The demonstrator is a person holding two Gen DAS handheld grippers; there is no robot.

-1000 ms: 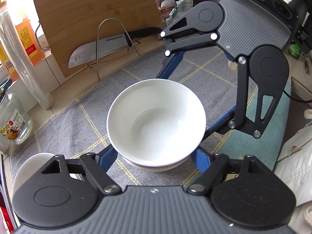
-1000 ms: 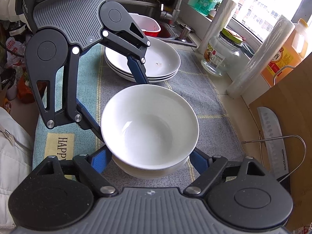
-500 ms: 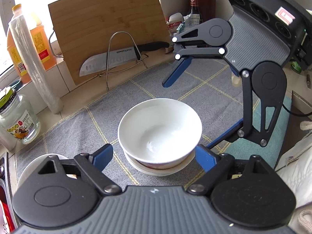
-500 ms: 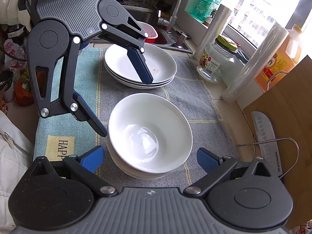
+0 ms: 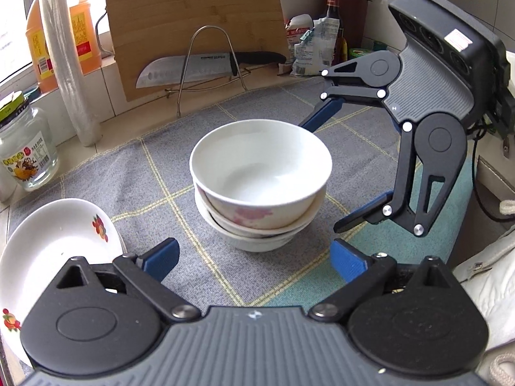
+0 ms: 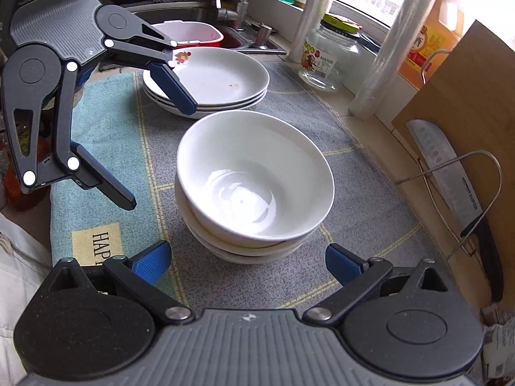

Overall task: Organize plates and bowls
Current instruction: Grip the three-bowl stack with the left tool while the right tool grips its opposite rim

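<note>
A stack of white bowls stands on the grey mat; the top bowl has a pink flower print and leans slightly. It also shows in the right wrist view. A stack of white plates with a fruit print sits beyond it near the sink, and shows at the lower left in the left wrist view. My left gripper is open and empty, just short of the bowls. My right gripper is open and empty on the opposite side of the bowls.
A bamboo cutting board, a knife on a wire rack, a glass jar, a cling-film roll and an orange bottle line the back. The sink with a red basin lies beyond the plates.
Both grippers let go of the top bowl, opened wide and pulled back and up. The bowl now rests on the stack.
</note>
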